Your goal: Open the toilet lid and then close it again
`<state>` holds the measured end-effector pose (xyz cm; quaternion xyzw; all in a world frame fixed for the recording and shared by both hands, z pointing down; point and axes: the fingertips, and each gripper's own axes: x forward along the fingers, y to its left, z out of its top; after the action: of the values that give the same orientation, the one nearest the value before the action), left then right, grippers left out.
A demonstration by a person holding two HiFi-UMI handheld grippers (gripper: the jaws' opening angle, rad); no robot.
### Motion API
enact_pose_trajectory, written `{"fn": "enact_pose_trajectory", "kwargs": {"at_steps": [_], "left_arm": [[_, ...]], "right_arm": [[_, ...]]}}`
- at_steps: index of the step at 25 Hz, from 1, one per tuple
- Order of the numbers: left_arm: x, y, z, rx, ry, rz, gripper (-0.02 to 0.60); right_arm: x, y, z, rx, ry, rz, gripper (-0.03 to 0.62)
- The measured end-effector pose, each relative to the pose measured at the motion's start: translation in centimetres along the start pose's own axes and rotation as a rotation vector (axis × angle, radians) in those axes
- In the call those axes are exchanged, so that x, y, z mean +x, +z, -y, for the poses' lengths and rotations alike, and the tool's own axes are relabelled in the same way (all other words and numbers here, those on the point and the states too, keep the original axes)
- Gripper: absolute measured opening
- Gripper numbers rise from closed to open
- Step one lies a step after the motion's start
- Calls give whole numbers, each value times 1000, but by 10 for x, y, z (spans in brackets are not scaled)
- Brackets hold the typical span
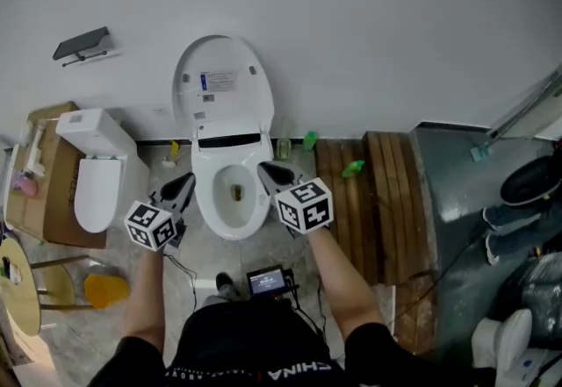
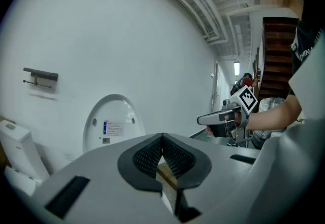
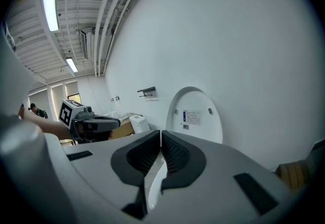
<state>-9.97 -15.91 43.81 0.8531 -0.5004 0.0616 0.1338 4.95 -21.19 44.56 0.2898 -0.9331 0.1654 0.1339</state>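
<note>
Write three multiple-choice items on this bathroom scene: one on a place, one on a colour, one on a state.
1. In the head view, on which side of the middle toilet do the wooden slats lie?
A. left
B. right
C. in front of it, by the person's feet

2. What colour is the small bottle lying on the slats?
A. red
B. blue
C. green

3. The middle toilet's lid is:
A. shut over the bowl
B. lying on the floor
C. raised against the wall

Answers:
1 B, the slats run along the floor to the right of the bowl.
2 C, the bottle shows bright green against the brown wood.
3 C, the lid stands up against the white wall with its label facing out, and the bowl below is open.
</note>
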Motion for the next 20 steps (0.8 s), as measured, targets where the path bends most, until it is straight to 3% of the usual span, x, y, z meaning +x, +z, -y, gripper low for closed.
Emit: {"fn": "enact_pose_trajectory", "kwargs": {"at_steps": [13, 20], "left_arm": [[-33, -1, -10, 5, -61, 15, 9], [-39, 4, -17, -6, -73, 35, 9]], "right_arm": [[8, 5, -40, 13, -78, 27, 21], [18, 6, -56, -6, -50, 6, 21]]}}
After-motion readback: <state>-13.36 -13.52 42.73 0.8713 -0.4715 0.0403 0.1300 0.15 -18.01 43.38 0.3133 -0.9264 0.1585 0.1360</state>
